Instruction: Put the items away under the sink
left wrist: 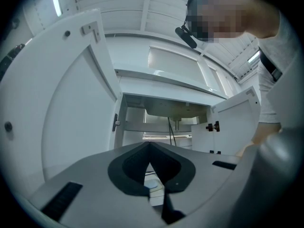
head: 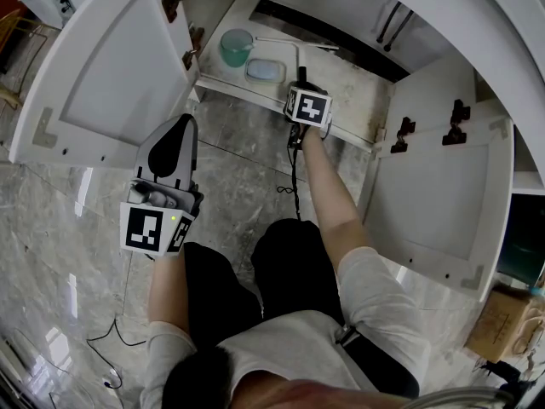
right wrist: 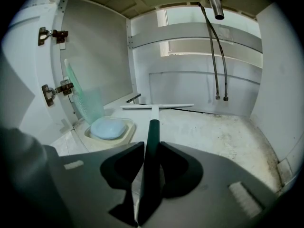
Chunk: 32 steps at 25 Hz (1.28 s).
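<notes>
The under-sink cabinet (head: 353, 92) stands open in front of me. My right gripper (head: 300, 77) reaches over its floor, shut on the dark handle (right wrist: 152, 148) of a squeegee whose white blade (right wrist: 156, 107) lies crosswise toward the back. To the left of it sit a soap dish with blue soap (right wrist: 109, 128) and a green cup (right wrist: 83, 98); the head view shows the cup (head: 235, 47) and the dish (head: 265, 71) in the left corner. My left gripper (head: 186, 124) hangs outside over the marble floor, shut with nothing in it (left wrist: 151, 148).
The left door (head: 102, 66) and right door (head: 443, 194) are swung wide. Two hoses (right wrist: 214, 56) and a drain pipe (right wrist: 216, 6) hang at the cabinet's back. A thin cable (head: 291, 186) trails over the floor, and a cardboard box (head: 502, 322) sits far right.
</notes>
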{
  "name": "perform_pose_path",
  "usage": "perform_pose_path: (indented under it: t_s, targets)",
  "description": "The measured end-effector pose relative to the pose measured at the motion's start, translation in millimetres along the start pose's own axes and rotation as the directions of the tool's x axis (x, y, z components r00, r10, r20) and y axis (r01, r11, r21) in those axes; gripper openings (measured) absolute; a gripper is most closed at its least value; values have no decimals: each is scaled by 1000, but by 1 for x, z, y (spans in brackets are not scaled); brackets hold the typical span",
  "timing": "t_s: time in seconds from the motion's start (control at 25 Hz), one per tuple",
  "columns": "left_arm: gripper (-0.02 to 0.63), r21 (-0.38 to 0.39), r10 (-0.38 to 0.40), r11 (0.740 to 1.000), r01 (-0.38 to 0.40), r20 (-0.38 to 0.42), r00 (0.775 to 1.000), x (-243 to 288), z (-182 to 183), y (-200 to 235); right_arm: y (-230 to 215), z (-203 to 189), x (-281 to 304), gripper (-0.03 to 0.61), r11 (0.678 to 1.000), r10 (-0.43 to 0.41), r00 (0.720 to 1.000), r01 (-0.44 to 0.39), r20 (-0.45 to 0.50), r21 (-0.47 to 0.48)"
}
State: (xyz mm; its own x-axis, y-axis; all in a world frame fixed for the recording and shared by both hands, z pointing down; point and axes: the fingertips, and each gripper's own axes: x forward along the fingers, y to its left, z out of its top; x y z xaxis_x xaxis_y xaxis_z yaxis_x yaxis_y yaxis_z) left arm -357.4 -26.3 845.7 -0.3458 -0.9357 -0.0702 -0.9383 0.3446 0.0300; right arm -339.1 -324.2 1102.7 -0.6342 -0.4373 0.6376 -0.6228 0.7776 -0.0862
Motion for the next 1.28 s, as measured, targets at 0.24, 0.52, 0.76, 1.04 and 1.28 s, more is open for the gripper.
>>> perform_pose_path:
  t_s: [0.24,0.52,0.76,1.04,1.28]
  targets:
    - [8,0,-10,1000,10,4,1000,0,1,-2,0,9,-7,132,999,23,998,-25,63,28]
    - [8,-27,-35,999,35,-7,999,4,5,-7,-1,25,-41,47,999,21,985,-26,169,24]
    - [8,-74,-42,996,40,-37,998,9,30,-11,10,44,-97,11,997,79,970,-78,228,-15]
    - [8,-103,-64,993,58,-54,996,8,85,-26,38,78,-186,11,982,188,942,-180,279,-54]
    - [8,-122,-53,992,43,-86,995,2,142,-39,54,113,-269,11,970,242,925,-227,294,-85]
